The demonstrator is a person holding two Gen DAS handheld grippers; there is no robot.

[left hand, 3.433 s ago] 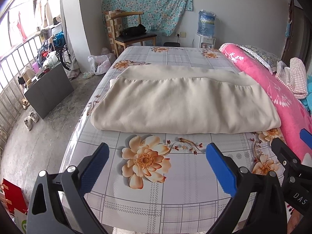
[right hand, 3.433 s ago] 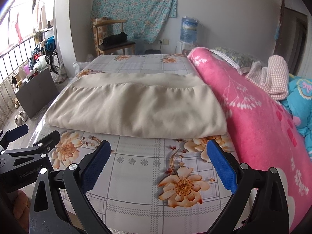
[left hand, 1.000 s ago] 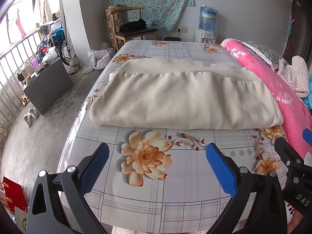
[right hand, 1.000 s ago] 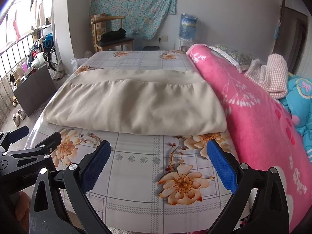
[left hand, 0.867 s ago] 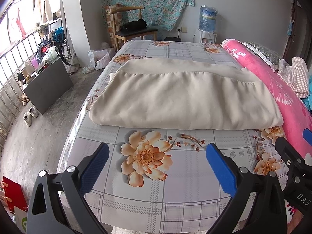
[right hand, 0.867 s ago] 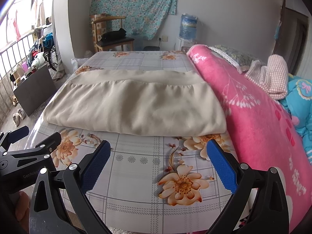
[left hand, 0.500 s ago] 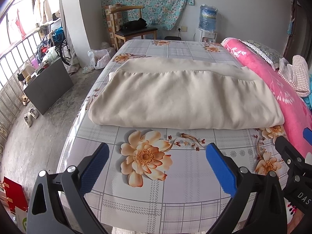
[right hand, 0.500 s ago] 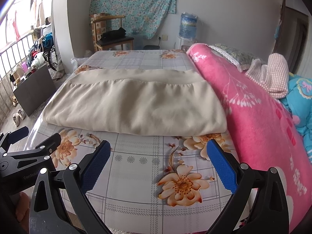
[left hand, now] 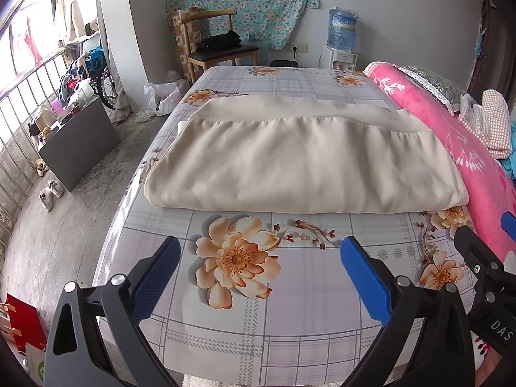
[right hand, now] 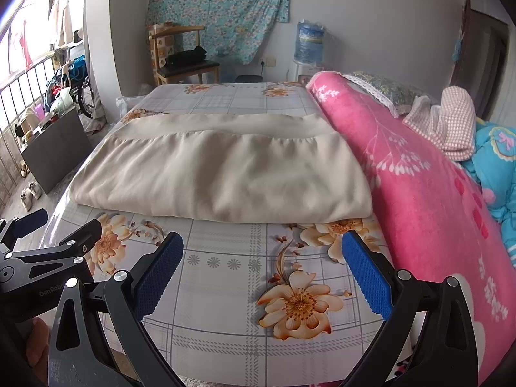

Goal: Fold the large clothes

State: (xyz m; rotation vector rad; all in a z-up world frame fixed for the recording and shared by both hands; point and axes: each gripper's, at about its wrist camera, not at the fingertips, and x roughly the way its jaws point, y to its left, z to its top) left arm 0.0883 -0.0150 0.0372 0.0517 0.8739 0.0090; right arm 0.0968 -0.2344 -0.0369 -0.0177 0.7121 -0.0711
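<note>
**Both grippers open, hovering short of folded garment**

Bedroom w/ grey walls, teal floral cloth (left hand: pixel 245 3) hung on the far wall, wooden chair (left hand: pixel 219 51) below it w/ a black bag on the seat, water dispenser (left hand: pixel 342 32) to the right of that. Barred window + clutter along the left side, shoes on the concrete floor.

Bed (left hand: pixel 290 316) has a grey plaid sheet w/ orange flower print. Pink blanket (right hand: pixel 419 174) runs along the right edge; checked cloth (right hand: pixel 451 119) sits on top of it, blue bedding beyond.

Garment (left hand: pixel 306 161): beige, large, lying flat mid-bed, folded once so the top layer stops short of the far edge, leaving a strip of the lower layer showing. Near fold edge is rounded, straight across. Right edge touches or nearly touches the pink blanket; can't tell which.

Left gripper (left hand: pixel 258 274): fingers spread wide, nothing between them, over bare sheet near the bed's front-left, well short of the garment.

Right gripper (right hand: pixel 261 271): same, fingers wide apart, empty, over the sheet front-right, just beside the blanket, not touching the garment.

Each gripper shows at the edge of the other's cam.
</note>
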